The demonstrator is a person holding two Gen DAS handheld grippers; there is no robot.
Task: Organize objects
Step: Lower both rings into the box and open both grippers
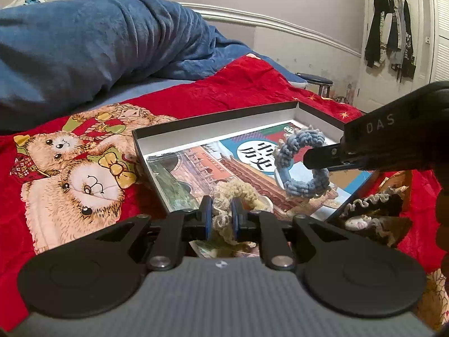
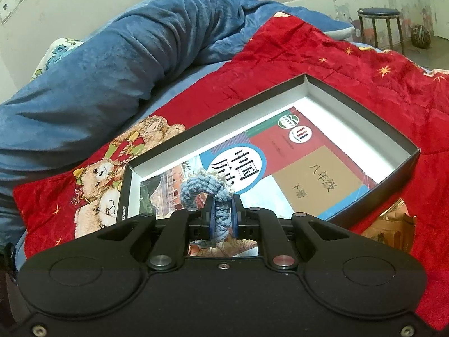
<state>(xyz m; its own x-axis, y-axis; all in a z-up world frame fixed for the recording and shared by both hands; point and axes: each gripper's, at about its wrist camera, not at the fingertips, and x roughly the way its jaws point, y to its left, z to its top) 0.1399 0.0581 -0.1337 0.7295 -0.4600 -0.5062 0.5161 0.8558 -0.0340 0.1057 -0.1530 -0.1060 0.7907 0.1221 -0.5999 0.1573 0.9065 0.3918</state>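
The left tongs (image 1: pixel 221 216) are clamped on a cream scrunchie (image 1: pixel 233 196); the right tongs (image 2: pixel 223 217), marked "DAS", clamp a blue scrunchie (image 2: pixel 200 188) above the box (image 2: pixel 404 140), over a textbook (image 2: pixel 317 185) reading "八年级".

Spread over the bed, a red quilt (image 2: pixel 322 64) printed with teddy bears (image 1: pixel 81 174). Beyond it, a rumpled blue blanket (image 1: pixel 92 42) heaped along the wall. Farther off, a dark round stool (image 2: pixel 378 19); dark clothes (image 1: pixel 390 39) hung on a white door.
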